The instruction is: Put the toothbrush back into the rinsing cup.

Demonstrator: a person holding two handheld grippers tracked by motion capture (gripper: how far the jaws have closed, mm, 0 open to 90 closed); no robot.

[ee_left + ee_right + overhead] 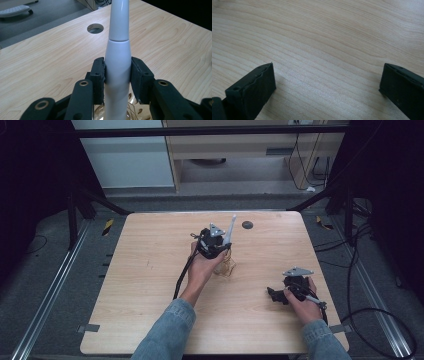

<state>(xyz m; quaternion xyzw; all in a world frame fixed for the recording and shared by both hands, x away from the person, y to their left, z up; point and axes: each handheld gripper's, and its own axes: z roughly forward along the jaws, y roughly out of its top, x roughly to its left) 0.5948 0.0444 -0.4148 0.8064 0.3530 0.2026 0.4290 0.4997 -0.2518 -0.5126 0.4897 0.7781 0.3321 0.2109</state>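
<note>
A whisk with a white handle stands upright at the middle of the wooden table. Its golden wire head points down toward the tabletop. My left gripper is shut on the handle. In the left gripper view both pads press the white handle from either side, and the wires show below the jaws. My right gripper rests low at the table's front right, jaws toward the left. It stands open over bare wood with nothing between its fingers.
A round cable hole lies in the tabletop just behind the whisk, also seen from the left gripper as the hole. Black frame legs flank the table's far corners. Cables run over the floor at the right.
</note>
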